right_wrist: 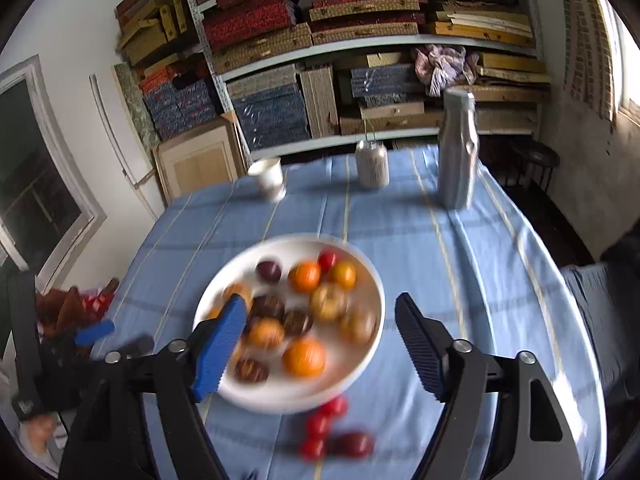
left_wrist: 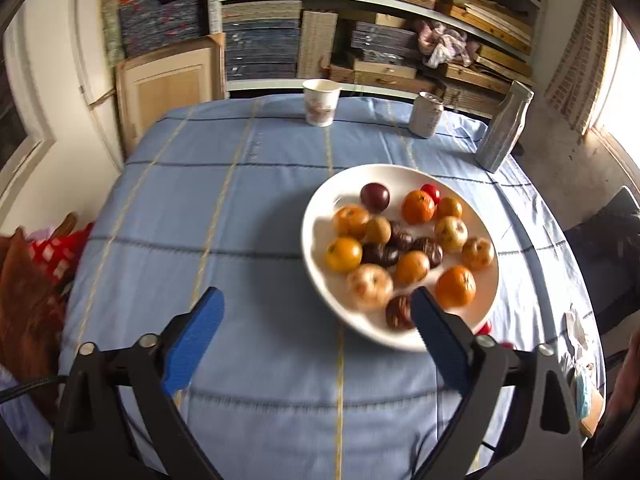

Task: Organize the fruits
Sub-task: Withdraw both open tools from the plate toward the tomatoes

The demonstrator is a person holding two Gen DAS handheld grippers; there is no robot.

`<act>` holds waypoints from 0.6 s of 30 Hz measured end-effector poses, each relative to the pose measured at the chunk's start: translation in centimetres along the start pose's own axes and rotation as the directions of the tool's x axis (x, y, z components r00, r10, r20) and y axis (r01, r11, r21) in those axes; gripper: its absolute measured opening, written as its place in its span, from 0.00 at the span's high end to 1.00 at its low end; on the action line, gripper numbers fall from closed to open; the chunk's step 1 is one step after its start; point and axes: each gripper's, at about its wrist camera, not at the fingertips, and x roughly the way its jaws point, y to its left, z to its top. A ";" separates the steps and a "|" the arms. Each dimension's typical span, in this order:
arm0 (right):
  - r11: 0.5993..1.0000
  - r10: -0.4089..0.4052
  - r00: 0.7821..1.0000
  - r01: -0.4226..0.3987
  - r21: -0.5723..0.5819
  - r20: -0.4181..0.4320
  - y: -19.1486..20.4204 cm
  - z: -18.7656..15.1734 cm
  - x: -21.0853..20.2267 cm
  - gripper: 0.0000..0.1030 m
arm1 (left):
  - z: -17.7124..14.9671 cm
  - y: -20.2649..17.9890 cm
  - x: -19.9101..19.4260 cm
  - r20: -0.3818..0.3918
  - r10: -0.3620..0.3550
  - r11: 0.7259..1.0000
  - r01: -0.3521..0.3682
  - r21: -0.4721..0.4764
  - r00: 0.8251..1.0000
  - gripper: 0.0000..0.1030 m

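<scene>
A white plate (left_wrist: 344, 184) on the blue checked tablecloth (left_wrist: 224, 208) carries several fruits: oranges (left_wrist: 418, 207), a dark plum (left_wrist: 375, 197), a small red fruit (left_wrist: 431, 192), yellowish ones and dark brown ones (left_wrist: 400, 312). My left gripper (left_wrist: 316, 300) hangs open and empty at the plate's near left edge, its right finger in front of the rim. In the right wrist view the right gripper (right_wrist: 320, 302) is open and empty above the plate (right_wrist: 260, 396). Small red fruits (right_wrist: 320, 424) and a darker red one (right_wrist: 354, 444) lie on the cloth just in front of the plate.
At the table's far edge stand a paper cup (left_wrist: 321, 102), a can (left_wrist: 426, 114) and a silver bottle (left_wrist: 504, 128). Shelves of stacked boxes fill the wall behind. A red-and-white bundle (left_wrist: 52, 252) sits off the left edge, a dark chair (left_wrist: 608, 248) at the right.
</scene>
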 end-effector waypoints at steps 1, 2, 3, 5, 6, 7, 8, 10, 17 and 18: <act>1.000 -0.001 1.000 0.001 -0.003 -0.010 0.3 -1.1 -0.7 0.23 | -0.8 0.1 -0.9 0.000 0.010 1.000 -0.010 -0.008 1.000 0.07; 1.000 -0.002 1.000 0.002 -0.008 -0.021 0.7 -2.5 -1.5 0.22 | -1.3 0.2 -1.5 -0.002 0.014 1.000 -0.014 -0.012 1.000 0.06; 1.000 -0.004 1.000 0.004 -0.014 -0.030 0.9 -3.8 -2.2 0.22 | -1.9 0.3 -2.0 -0.008 0.018 1.000 -0.018 -0.017 1.000 0.05; 1.000 -0.009 0.998 0.008 -0.029 -0.054 1.2 -5.7 -3.2 0.19 | -3.2 0.3 -2.6 -0.025 0.017 0.999 -0.018 -0.027 1.000 0.05; 0.999 -0.014 0.998 0.011 -0.043 -0.069 1.3 -6.6 -3.6 0.19 | -3.6 0.4 -2.8 -0.032 0.016 0.999 -0.017 -0.028 0.999 0.05; 0.998 -0.022 0.997 0.017 -0.056 -0.080 1.4 -7.2 -3.9 0.19 | -4.2 0.2 -3.0 -0.040 0.014 0.999 -0.015 -0.028 0.999 0.05; 0.997 -0.033 0.995 0.027 -0.071 -0.091 1.3 -7.9 -4.3 0.19 | -4.7 0.1 -3.1 -0.047 0.010 1.000 -0.011 -0.026 0.999 0.05; 0.996 -0.046 0.995 0.040 -0.075 -0.088 1.2 -8.3 -4.8 0.19 | -5.0 -0.4 -3.2 -0.059 0.001 1.000 -0.002 -0.018 0.998 0.05; 0.997 -0.074 0.995 0.071 -0.034 -0.072 -0.5 -8.9 -6.9 0.16 | -5.4 -2.7 -3.6 -0.071 -0.019 1.000 0.020 0.016 0.997 0.05; 0.997 -0.078 0.994 0.076 -0.028 -0.072 -0.9 -9.0 -7.1 0.16 | -5.5 -3.2 -3.4 -0.077 -0.025 0.999 0.027 0.023 0.997 0.05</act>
